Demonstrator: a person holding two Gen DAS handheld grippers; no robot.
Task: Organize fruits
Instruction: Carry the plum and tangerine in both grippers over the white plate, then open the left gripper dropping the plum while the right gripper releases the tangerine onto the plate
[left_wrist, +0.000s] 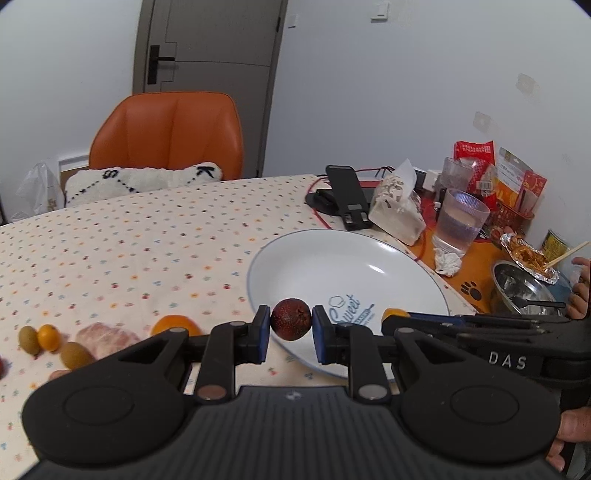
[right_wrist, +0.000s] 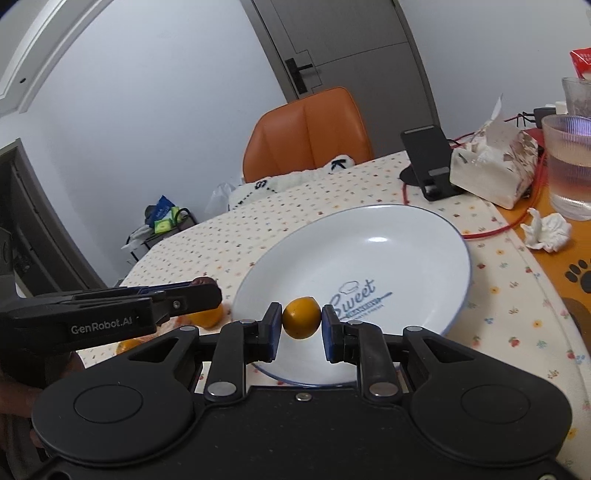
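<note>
The left gripper (left_wrist: 291, 325) is clamped on a dark red fruit (left_wrist: 291, 319) and the right gripper (right_wrist: 302, 324) on a small orange fruit (right_wrist: 301, 318), both held over the near rim of the white plate (right_wrist: 406, 236), with more fruit (left_wrist: 48, 338) lying on the tablecloth (left_wrist: 129, 240) to the left.

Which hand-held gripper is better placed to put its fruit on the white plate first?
Probably the right hand-held gripper: its small orange fruit already hangs over the white plate. The left hand-held gripper holds the dark red fruit only at the plate's near rim.
</note>
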